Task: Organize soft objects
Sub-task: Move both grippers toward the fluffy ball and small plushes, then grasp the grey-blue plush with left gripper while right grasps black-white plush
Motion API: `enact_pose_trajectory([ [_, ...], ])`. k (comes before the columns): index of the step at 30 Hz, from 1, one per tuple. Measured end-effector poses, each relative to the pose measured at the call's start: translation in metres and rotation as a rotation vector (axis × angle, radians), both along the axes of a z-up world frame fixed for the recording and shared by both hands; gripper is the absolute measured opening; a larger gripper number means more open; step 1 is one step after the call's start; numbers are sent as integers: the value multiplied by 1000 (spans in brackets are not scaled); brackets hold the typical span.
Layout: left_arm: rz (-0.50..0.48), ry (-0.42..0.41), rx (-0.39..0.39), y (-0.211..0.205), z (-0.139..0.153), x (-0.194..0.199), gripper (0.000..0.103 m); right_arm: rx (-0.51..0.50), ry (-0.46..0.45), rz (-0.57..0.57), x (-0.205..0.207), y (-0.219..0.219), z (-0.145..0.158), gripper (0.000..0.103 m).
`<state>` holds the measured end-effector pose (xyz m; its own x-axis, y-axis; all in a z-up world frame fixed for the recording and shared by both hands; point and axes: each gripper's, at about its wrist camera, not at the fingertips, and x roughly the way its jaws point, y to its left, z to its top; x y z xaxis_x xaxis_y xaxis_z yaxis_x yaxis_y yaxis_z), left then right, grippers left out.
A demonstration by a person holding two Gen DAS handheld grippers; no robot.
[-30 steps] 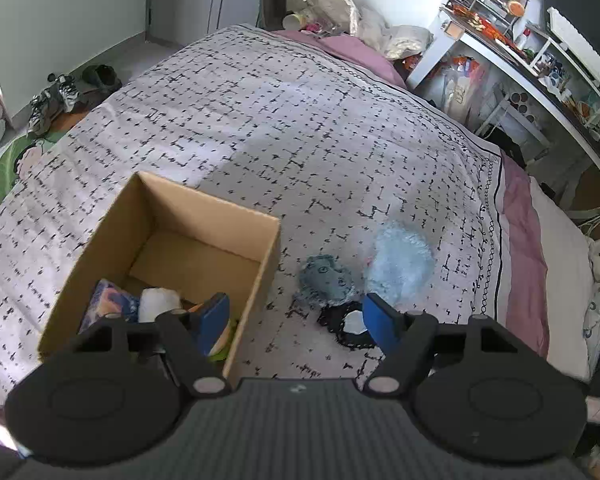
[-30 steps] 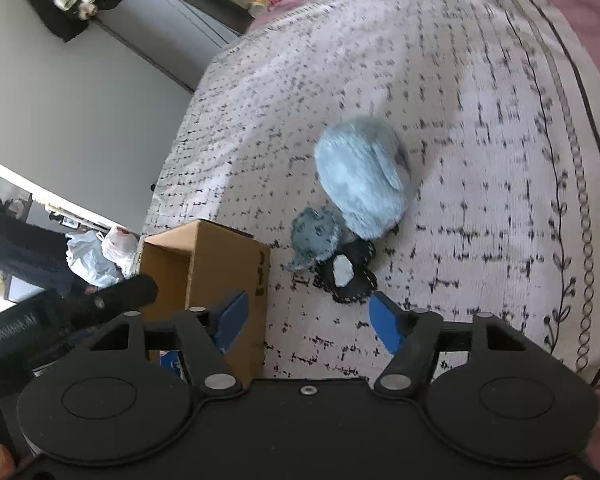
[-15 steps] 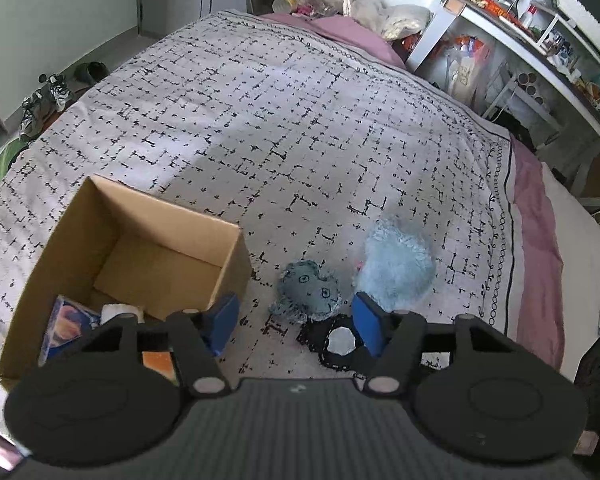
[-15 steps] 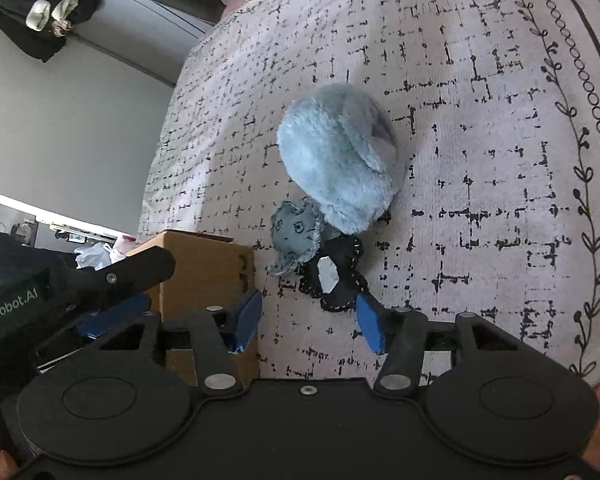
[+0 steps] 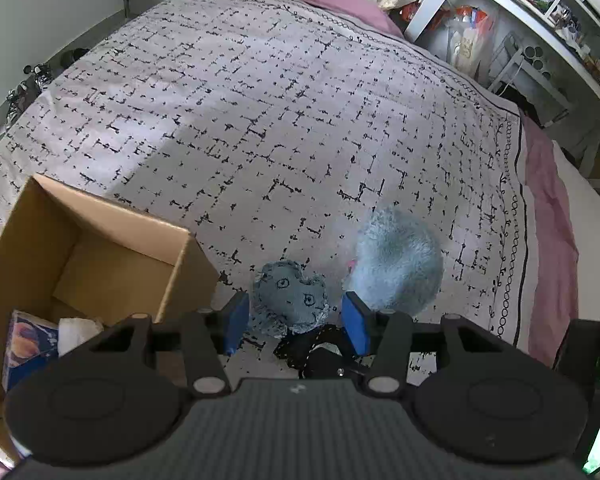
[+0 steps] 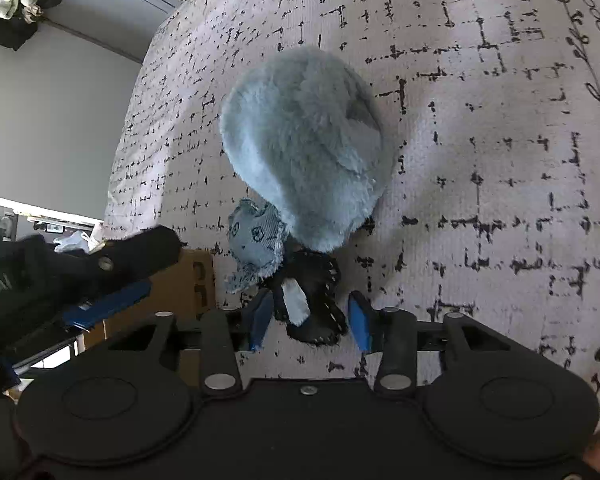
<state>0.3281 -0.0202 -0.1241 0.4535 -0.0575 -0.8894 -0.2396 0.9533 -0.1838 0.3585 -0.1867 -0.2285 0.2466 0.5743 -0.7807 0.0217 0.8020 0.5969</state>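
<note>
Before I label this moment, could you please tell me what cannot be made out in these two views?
- Cardboard box contents: left wrist view, hidden by the left gripper body.
- Black soft toy: its lower part is covered in the left wrist view by that gripper; what it depicts is unclear.
- Fluffy blue plush: face turned away in both views.

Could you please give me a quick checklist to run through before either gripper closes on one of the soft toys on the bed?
1. Left gripper open, straddling the denim heart toy: ok.
2. Right gripper open around the black felt toy: ok.
3. Each gripper would take only one toy: not ok; the three toys touch, the fluffy blue plush overlapping the heart.
4. Cardboard box open with room inside: ok.
5. Grippers apart from each other: cannot tell; they are close together.
</note>
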Motion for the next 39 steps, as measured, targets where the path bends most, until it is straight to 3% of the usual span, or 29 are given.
enact_pose_trajectory([
  [3, 0, 12, -10, -4, -7, 3, 51, -15, -10, 14, 5, 3, -3, 22],
  [6, -3, 22, -9, -8, -14, 5, 51, -15, -12, 14, 4, 2, -1, 19],
  [18, 16, 72, 42, -20, -50, 16, 53, -37, 4, -125, -1, -27, -1, 18],
  [22, 39, 84, 77, -23, -61, 19, 56, -47, -10, -127, 0, -27, -4, 18],
  [32, 92, 38, 46, -25, -78, 20, 57, -57, -60, -112, 0, -25, 0, 18],
  [39, 78, 36, 10, -23, -67, 15, 35, -87, -50, -153, -5, -34, 6, 18],
])
